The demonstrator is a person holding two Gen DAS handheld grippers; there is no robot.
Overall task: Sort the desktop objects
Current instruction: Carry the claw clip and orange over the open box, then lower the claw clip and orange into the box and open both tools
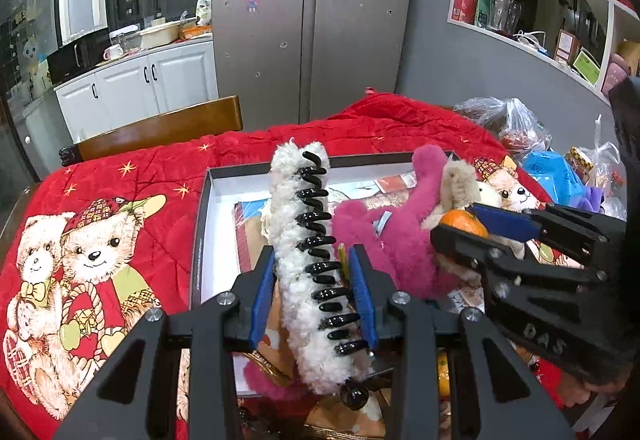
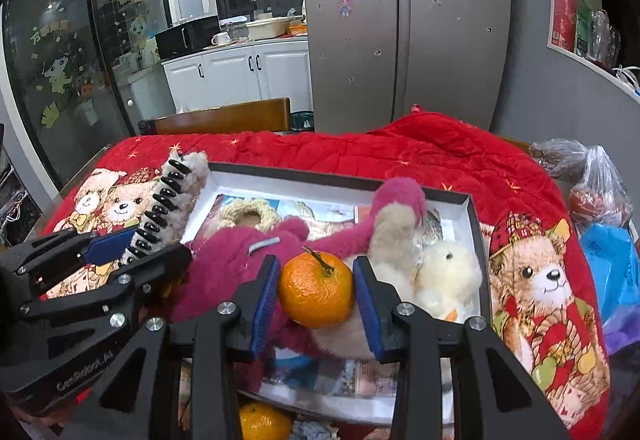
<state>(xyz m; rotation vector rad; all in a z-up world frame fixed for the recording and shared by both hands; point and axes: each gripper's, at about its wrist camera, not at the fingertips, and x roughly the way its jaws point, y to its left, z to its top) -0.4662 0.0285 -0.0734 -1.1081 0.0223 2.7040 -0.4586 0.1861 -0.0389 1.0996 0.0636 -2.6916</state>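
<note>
My left gripper [image 1: 314, 294] is shut on a fluffy white hair claw clip [image 1: 298, 240] with black teeth, held above the shallow box [image 1: 218, 176]. My right gripper [image 2: 316, 292] is shut on an orange tangerine [image 2: 316, 288] above the same box [image 2: 472, 208]. In the box lie a magenta plush toy [image 1: 380, 240], a cream plush animal [image 2: 448, 276] and a cream scrunchie [image 2: 248, 212]. The clip shows at left in the right wrist view [image 2: 168, 208]. The tangerine shows at right in the left wrist view [image 1: 464, 222].
A red quilt with bear prints [image 1: 100, 240] covers the table. Plastic bags [image 1: 516, 124] and a blue pack [image 1: 556, 176] lie at the right. A second tangerine [image 2: 264, 422] sits near the front edge. A wooden chair back [image 1: 160, 128] stands behind.
</note>
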